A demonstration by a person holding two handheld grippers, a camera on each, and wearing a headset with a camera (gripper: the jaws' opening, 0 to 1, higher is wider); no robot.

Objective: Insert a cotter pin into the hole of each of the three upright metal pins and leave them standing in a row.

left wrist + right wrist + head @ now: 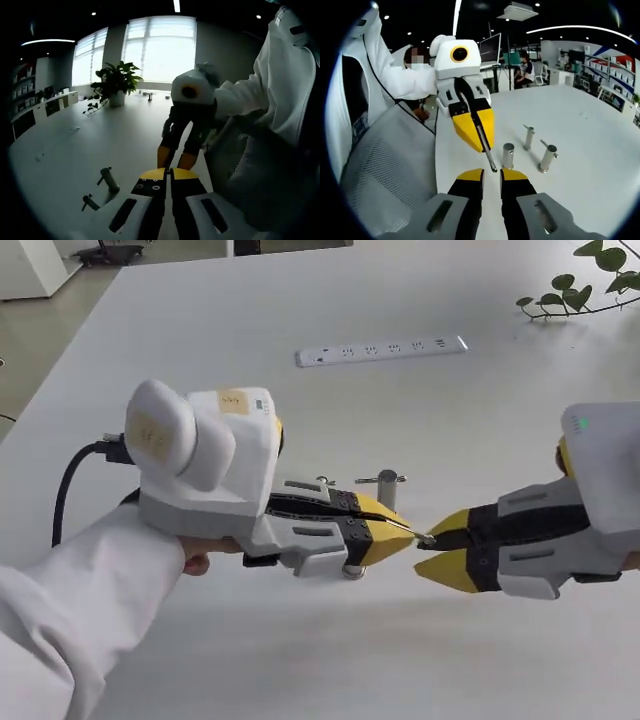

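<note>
Sleeve point(60, 620) on the person's left arm is crowding the near corner, and from it the left gripper point(405, 530) is reaching over the table point(300, 670), its jaws pressed together on a cotter pin point(487, 152) that is poking out past the yellow tips. Facing it tip to tip, the right gripper point(430, 552) is hanging with its jaws apart, the cotter pin's free end sitting right at their mouth but seemingly not gripped. Just beyond the tips, three metal pins are standing upright close together: the bare pin point(508, 155), nearest the grippers, is carrying nothing through its hole, while the far pin point(529, 137) and the side pin point(547, 157) are each wearing a cotter pin already, so one insertion is remaining. This is looking like a hand-over or a re-grip, and that is where things could be going wrong: if one claw is letting go before the other is biting, the thin cotter pin is dropping to the table; a skewed pinch is leaving it angled, so it is missing the small hole. Both grippers are also hovering very near the bare pin, and a careless swing is knocking it, or its neighbours, over and spoiling the row. Farther back a strip point(380, 350) is lying flat, and a plant point(590, 285) is trailing in at the far corner
</note>
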